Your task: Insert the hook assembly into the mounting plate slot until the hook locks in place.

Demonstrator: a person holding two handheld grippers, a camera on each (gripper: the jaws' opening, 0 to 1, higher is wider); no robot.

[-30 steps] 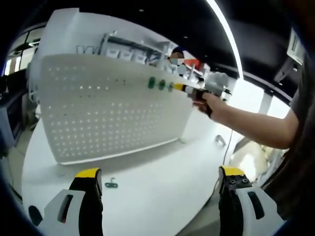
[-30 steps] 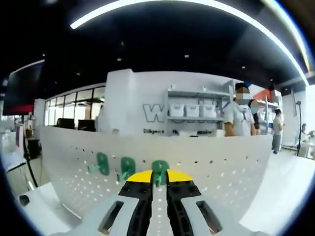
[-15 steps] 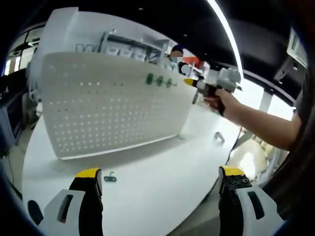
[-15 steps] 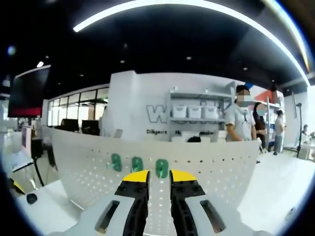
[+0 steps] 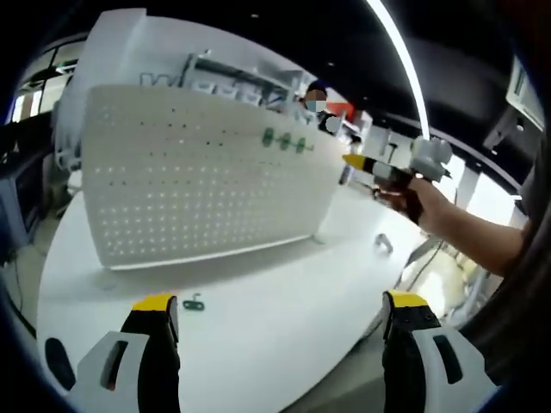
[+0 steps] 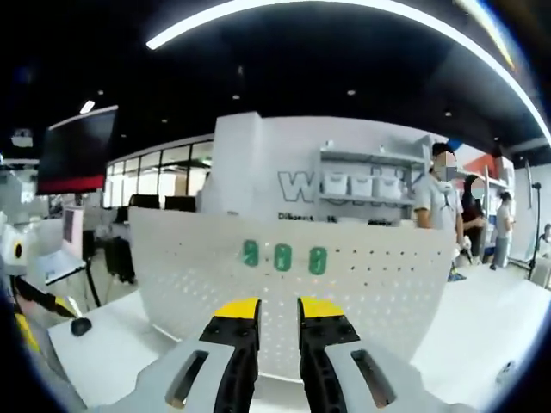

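The right gripper (image 6: 278, 311) has its jaws slightly apart and empty, off the pegboard (image 6: 370, 284). It has drawn back since 1 second ago, when it was closed at the third of 3 green hooks (image 6: 318, 260), now left hanging. The left gripper (image 5: 280, 314) gapes wide, empty, above the table (image 5: 284, 292) near a loose hook (image 5: 194, 302).

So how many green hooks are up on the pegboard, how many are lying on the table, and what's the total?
Hooks on the pegboard: 3
Hooks on the table: 1
Total: 4
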